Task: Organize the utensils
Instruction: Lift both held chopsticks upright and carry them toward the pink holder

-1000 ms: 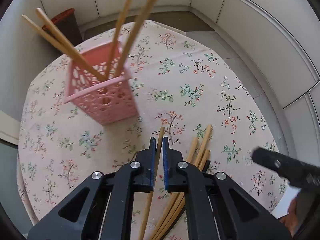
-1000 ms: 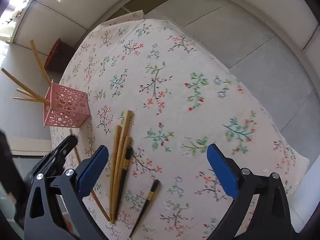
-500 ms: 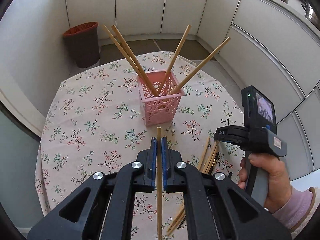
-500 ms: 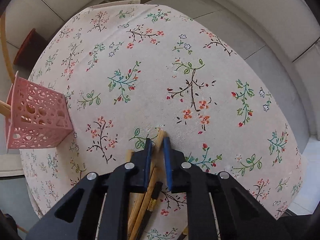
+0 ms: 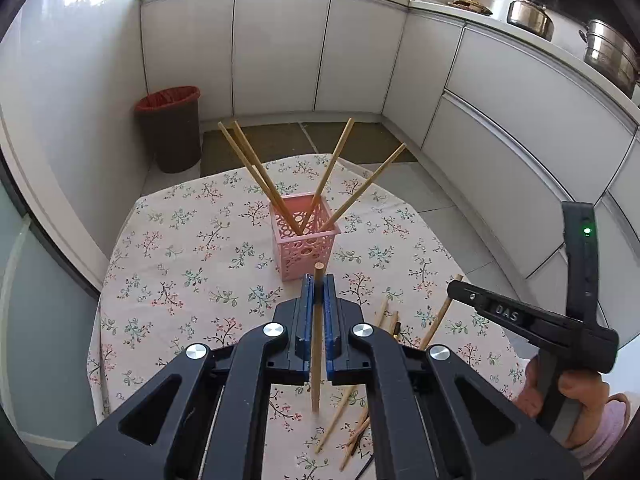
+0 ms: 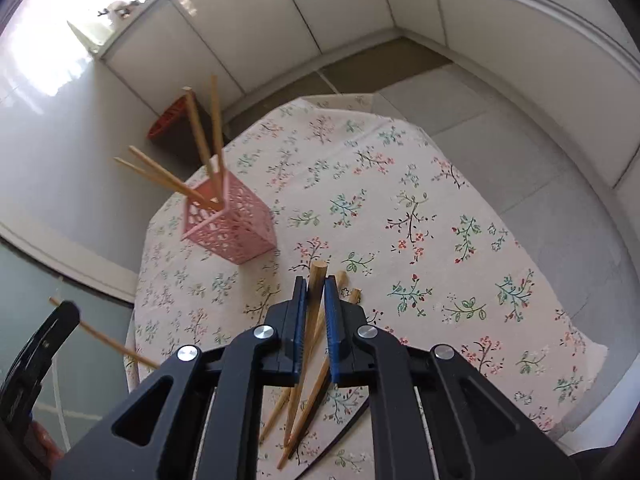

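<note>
Wooden chopsticks, one clamped in our left gripper (image 5: 319, 284), one in our right gripper (image 6: 316, 286), lifted for dropping into the far pink perforated plastic basket (image 5: 306, 240)

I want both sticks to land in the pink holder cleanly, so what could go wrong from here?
1. The pink holder already has four chopsticks splayed outward; an incoming stick could hit them or tip the light holder.
2. The left tool pinches its chopstick near the top, so the long free end may swing or slip.
3. The right tool and its chopstick head the same way; the two could collide.
</note>
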A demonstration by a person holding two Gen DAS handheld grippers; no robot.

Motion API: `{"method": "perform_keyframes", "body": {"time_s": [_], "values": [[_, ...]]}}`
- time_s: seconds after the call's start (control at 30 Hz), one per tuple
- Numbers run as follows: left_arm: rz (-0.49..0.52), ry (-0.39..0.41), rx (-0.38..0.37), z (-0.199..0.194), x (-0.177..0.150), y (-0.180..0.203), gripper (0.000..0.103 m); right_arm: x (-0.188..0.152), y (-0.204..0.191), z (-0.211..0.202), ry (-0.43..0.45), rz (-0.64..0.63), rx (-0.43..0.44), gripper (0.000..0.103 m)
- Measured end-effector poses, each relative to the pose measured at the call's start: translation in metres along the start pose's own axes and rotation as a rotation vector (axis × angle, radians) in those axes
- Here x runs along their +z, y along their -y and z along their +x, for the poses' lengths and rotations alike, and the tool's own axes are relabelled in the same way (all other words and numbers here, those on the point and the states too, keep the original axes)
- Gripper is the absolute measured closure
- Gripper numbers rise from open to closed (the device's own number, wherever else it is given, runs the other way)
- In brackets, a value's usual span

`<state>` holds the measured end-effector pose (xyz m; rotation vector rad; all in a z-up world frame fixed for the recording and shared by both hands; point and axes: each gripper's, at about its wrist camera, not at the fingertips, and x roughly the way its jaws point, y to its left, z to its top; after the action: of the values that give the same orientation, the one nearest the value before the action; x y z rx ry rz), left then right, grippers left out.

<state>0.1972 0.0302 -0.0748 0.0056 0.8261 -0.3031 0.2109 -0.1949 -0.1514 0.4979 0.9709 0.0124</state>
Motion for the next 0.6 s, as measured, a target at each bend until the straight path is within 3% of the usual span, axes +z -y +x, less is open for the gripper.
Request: {"method": "perform_keyframes", "body": {"time_s": [0.33,0.6], "values": [[-0.038,0.119,0.001,-0.05,0.004,0.013,0.099,0.001,-0.033,-0.094,0.129,-0.145,0.098,0.094],[-0.04,0.177,0.022,-0.076,0.029,0.013,0.099,0.034,-0.062,-0.157,0.238,-0.211,0.149,0.094]]}}
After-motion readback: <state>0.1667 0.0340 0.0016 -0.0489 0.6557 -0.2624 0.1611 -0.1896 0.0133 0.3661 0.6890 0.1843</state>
